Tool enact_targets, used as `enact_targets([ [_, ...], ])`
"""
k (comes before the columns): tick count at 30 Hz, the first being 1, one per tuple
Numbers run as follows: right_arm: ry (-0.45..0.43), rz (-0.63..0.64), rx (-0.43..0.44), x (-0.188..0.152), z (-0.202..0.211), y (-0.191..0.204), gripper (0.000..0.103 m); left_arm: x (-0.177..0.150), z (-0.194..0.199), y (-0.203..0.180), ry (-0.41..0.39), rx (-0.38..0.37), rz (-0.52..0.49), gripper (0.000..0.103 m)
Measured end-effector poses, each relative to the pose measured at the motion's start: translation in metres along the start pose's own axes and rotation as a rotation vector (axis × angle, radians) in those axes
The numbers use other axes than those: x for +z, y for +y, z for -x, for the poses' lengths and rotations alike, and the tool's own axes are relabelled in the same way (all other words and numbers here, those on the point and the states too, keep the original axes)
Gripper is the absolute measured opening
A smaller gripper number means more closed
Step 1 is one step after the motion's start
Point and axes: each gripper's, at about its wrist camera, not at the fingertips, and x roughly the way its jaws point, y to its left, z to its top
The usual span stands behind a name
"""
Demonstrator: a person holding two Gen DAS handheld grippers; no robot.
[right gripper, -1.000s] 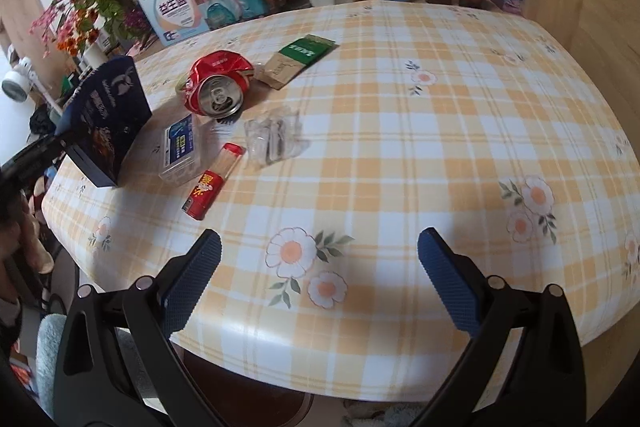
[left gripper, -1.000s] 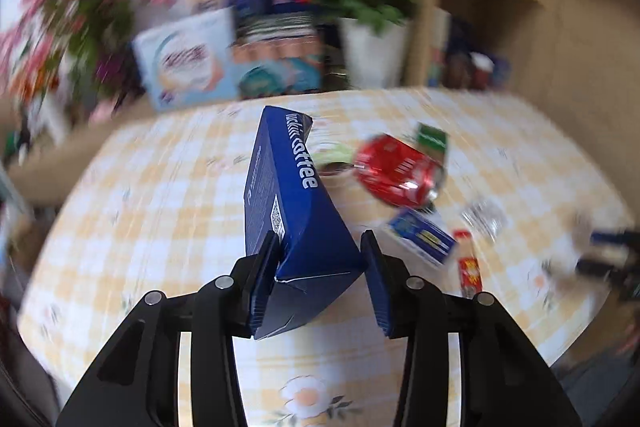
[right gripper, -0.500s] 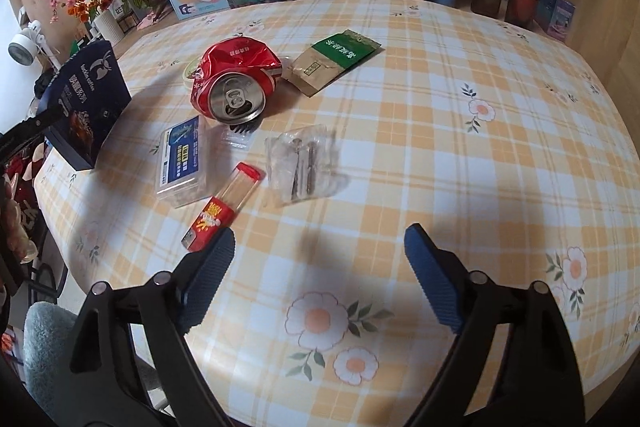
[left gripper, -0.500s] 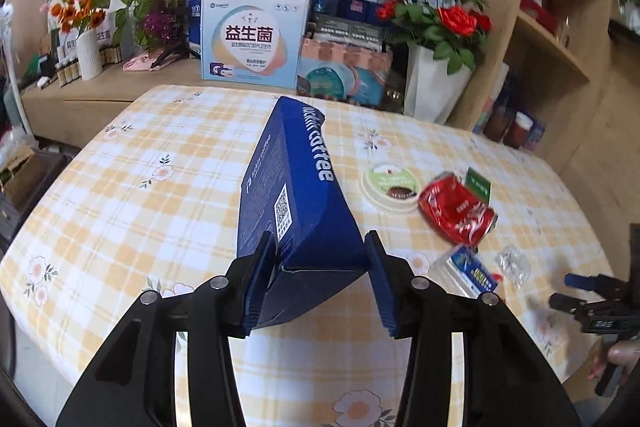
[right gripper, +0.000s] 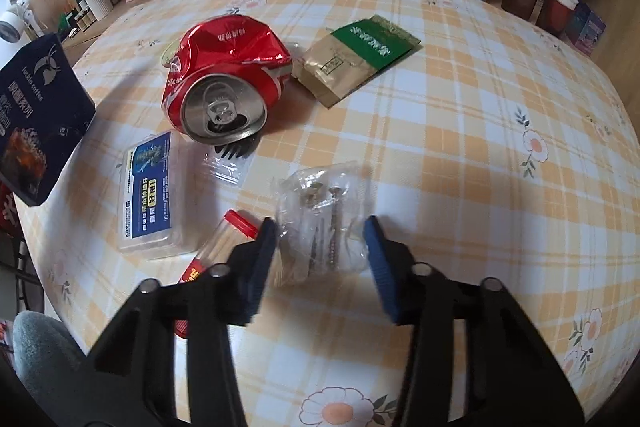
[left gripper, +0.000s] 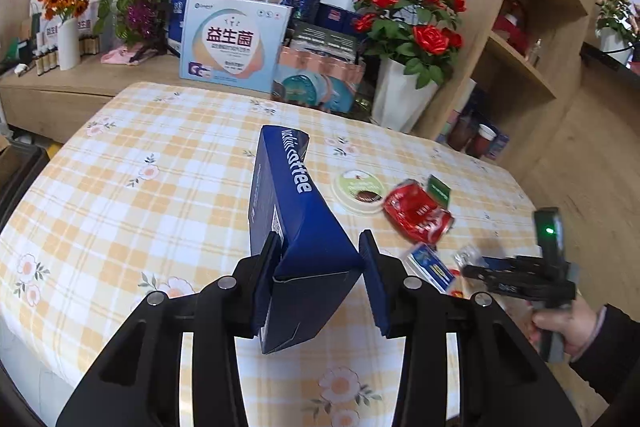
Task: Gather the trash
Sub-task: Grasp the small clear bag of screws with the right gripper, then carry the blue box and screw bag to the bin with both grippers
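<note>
My left gripper [left gripper: 320, 247] is shut on a dark blue coffee box [left gripper: 288, 195] and holds it above the checked table [left gripper: 160, 187]; its jaws are still tightening. My right gripper [right gripper: 318, 227] points down at the table, its jaws closing with a clear plastic bag of screws [right gripper: 320, 199] lying between them; the pads are at the bag's edges without squeezing it. Beyond the bag lie a crushed red can [right gripper: 224, 83], a green and gold sachet [right gripper: 352, 63], a clear case with a blue label [right gripper: 148, 195] and a red-capped tube [right gripper: 224, 243].
A round lid [left gripper: 358, 187] lies left of the can. Boxes [left gripper: 236, 47] and a white vase of red roses [left gripper: 404, 99] line the table's far edge. Wooden shelves [left gripper: 532, 27] rise at the right. A hand [left gripper: 560, 323] holds the right gripper.
The right gripper came down and forward over the bag of screws, and its jaws narrowed from wide open to the bag's sides. The left gripper carried the box leftward, still gripping it.
</note>
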Motion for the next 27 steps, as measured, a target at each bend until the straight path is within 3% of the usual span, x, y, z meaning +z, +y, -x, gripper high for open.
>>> enact_targets([
  [5, -0.022, -0.015, 0.0, -0.004, 0.009, -0.001, 0.032, -0.004, 0.01, -0.004, 0.007, -0.027, -0.012, 0.039],
  [27, -0.176, -0.083, 0.097, -0.046, 0.099, 0.004, 0.029, -0.013, 0.059, -0.057, 0.008, -0.13, -0.094, 0.038],
])
